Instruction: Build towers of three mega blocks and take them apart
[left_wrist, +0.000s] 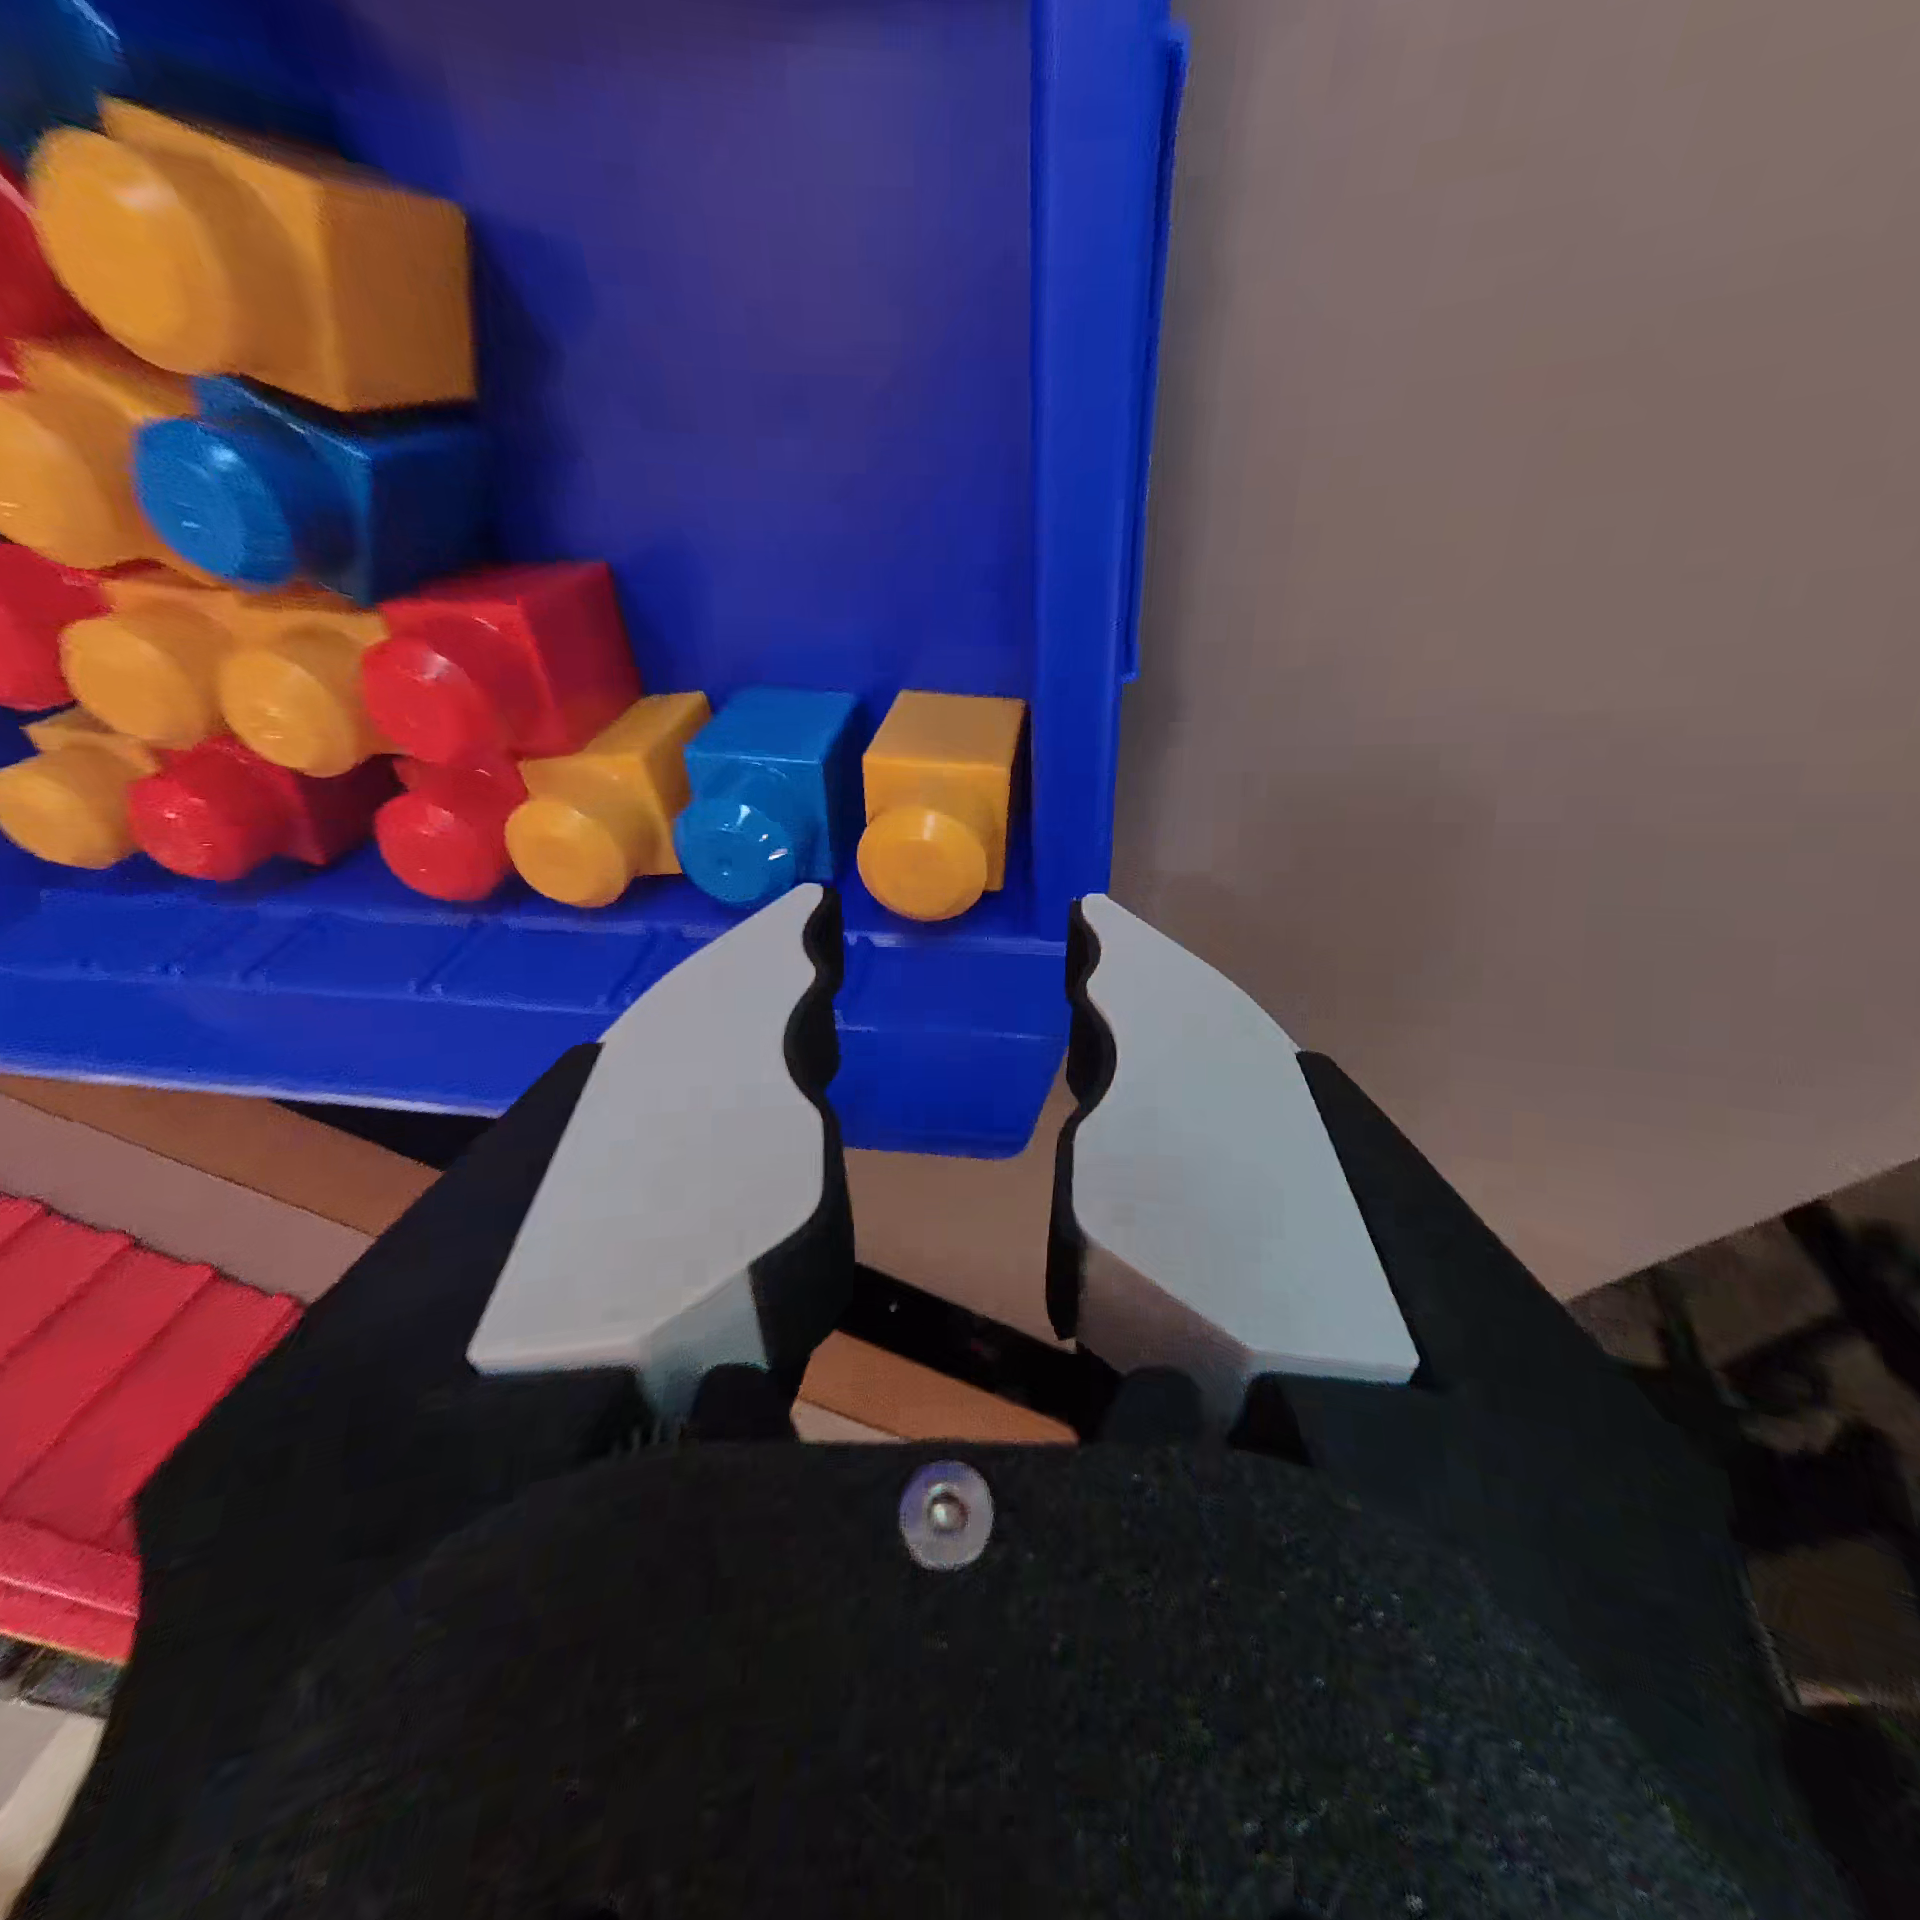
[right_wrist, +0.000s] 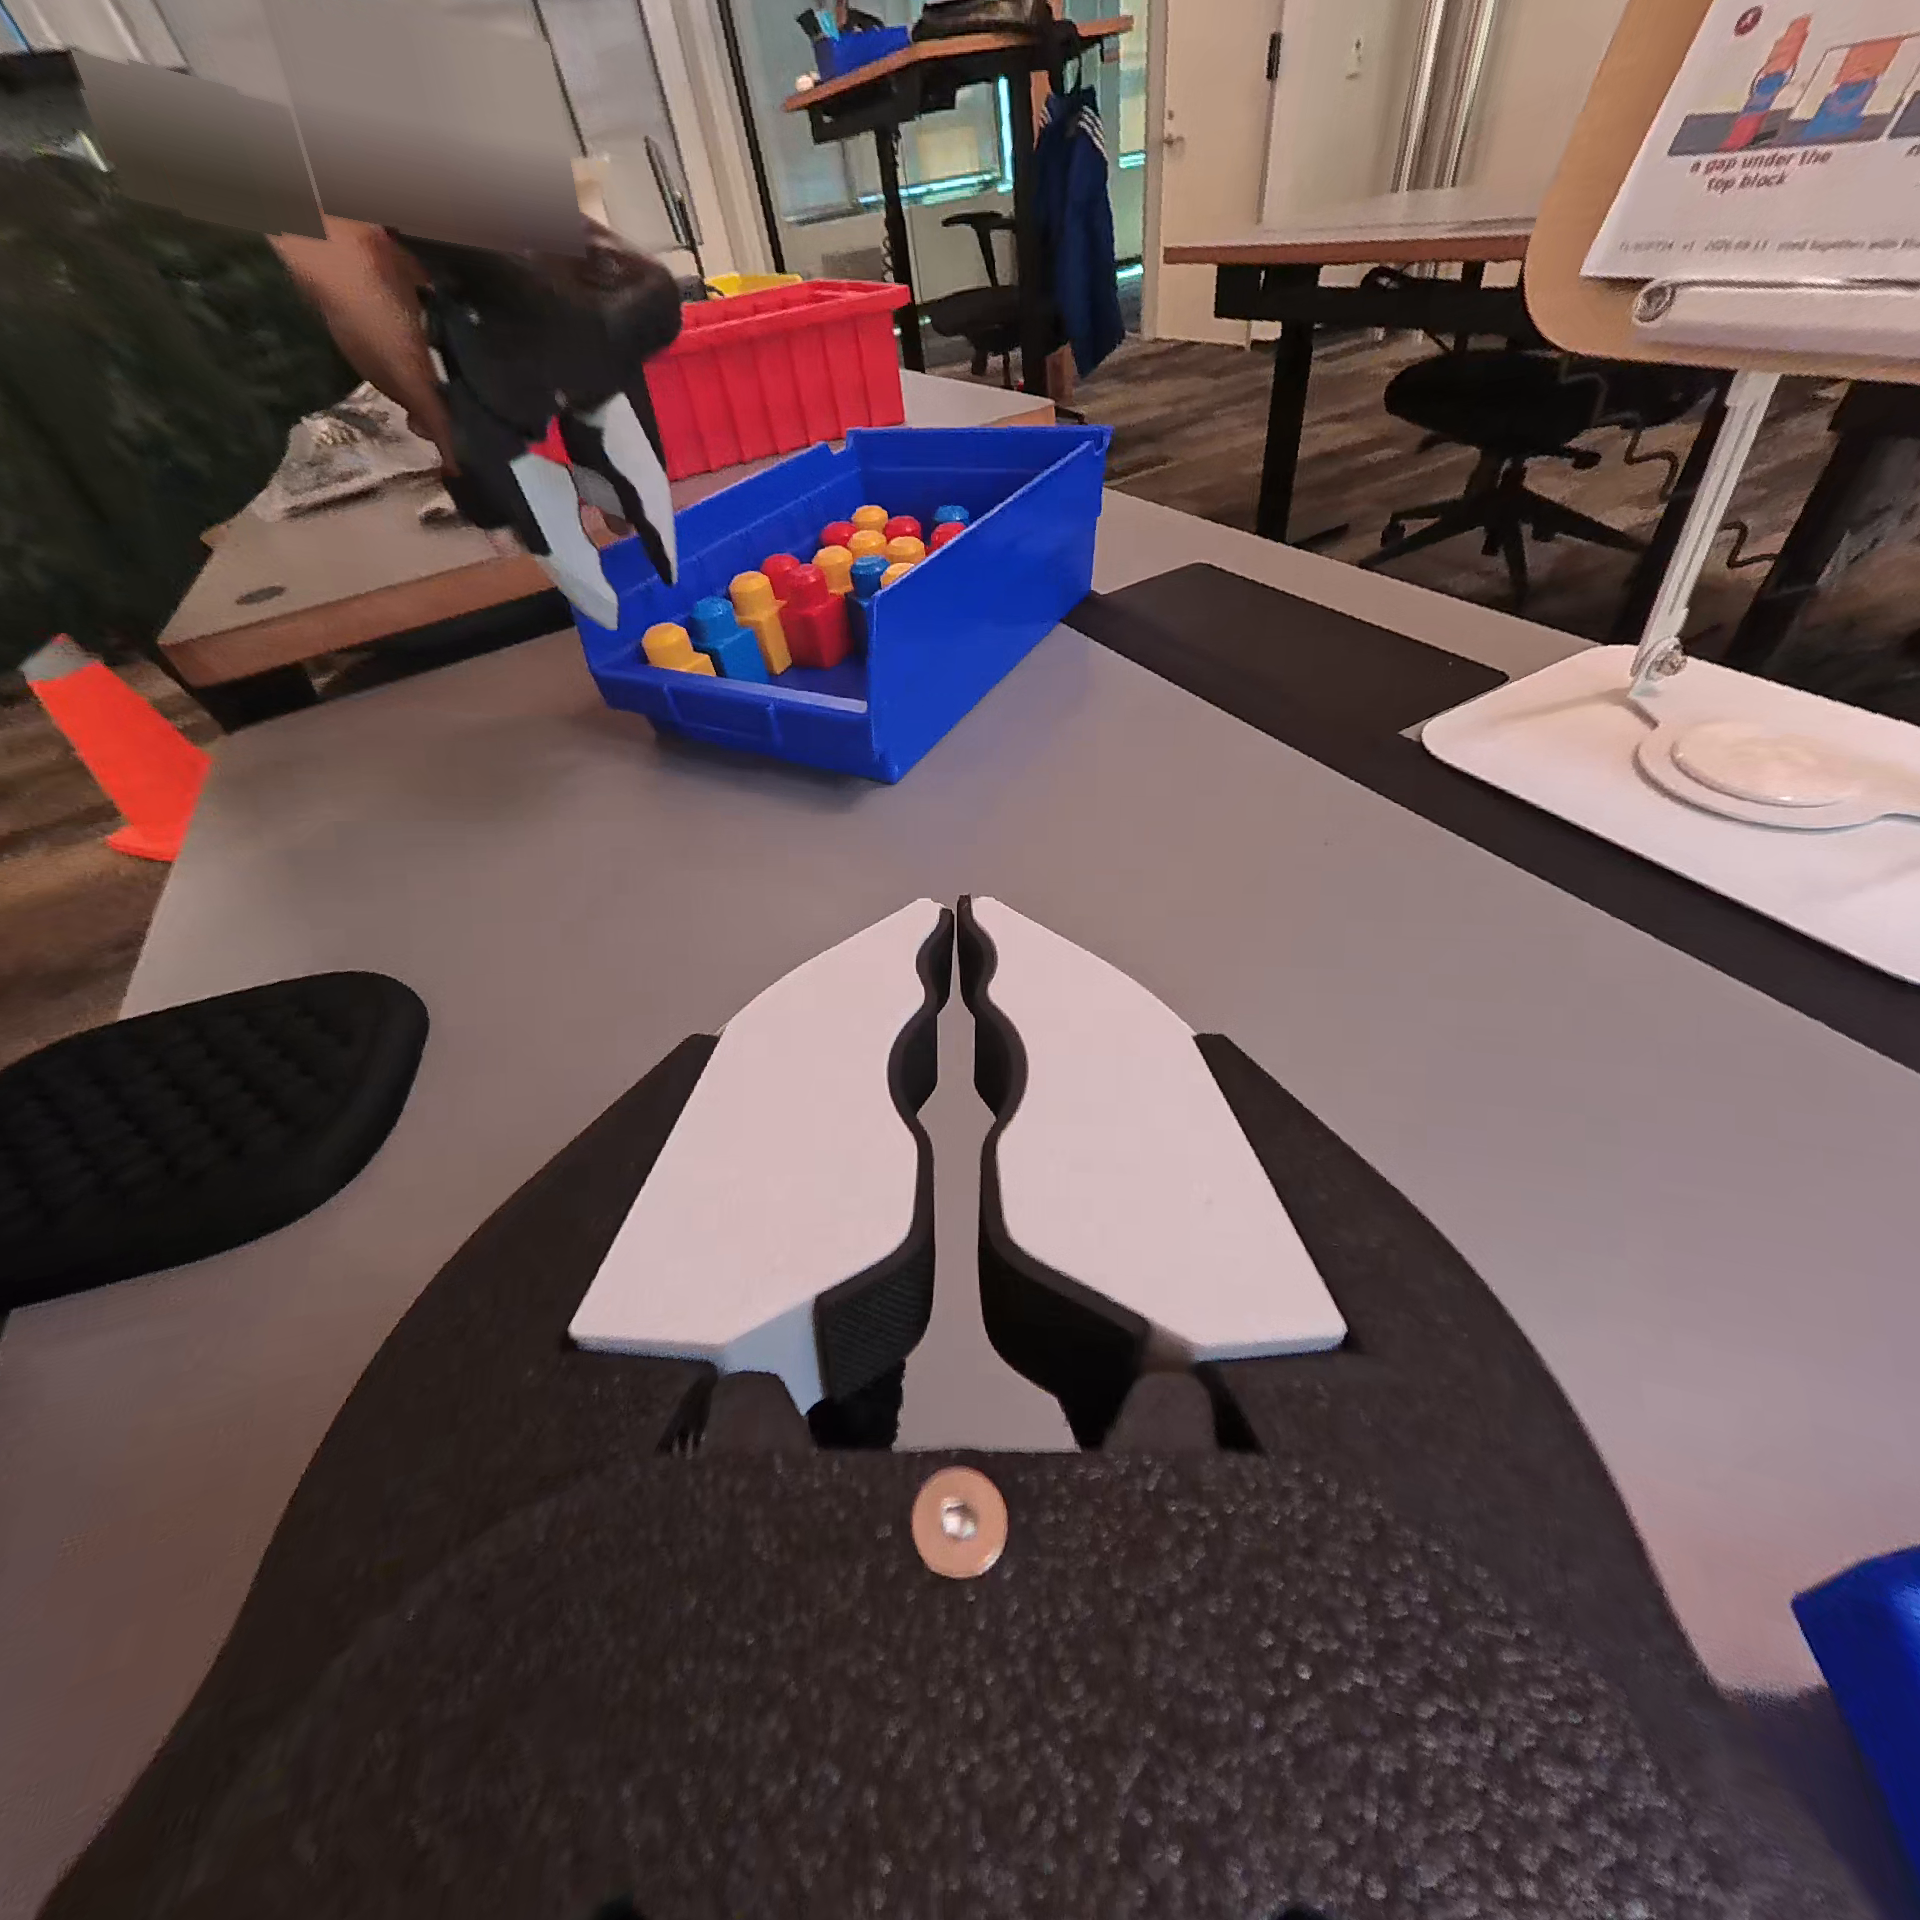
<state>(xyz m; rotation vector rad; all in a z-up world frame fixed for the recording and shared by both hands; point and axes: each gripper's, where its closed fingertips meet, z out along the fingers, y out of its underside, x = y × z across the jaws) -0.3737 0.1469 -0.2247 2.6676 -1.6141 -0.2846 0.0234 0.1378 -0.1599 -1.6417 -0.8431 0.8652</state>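
A blue bin (left_wrist: 1070, 520) holds several yellow, red and blue mega blocks. In the left wrist view my left gripper (left_wrist: 951, 914) is open and empty, just above the bin's front corner, in line with a single yellow block (left_wrist: 940, 790) and next to a single blue block (left_wrist: 764, 790). In the right wrist view the same bin (right_wrist: 977, 634) sits on the grey table, with the left gripper (right_wrist: 634, 582) hanging over its near left corner. My right gripper (right_wrist: 956, 914) is shut and empty, low over the table well short of the bin.
A red bin (right_wrist: 774, 364) stands behind the blue one. A white stand base (right_wrist: 1621, 748) with an instruction sheet (right_wrist: 1787, 135) sits at the right on a black mat (right_wrist: 1299, 634). A black chair armrest (right_wrist: 177, 1122) is at the left, an orange cone (right_wrist: 125, 758) on the floor. The tips of one gripper are about 40 centimetres away from the tips of the other.
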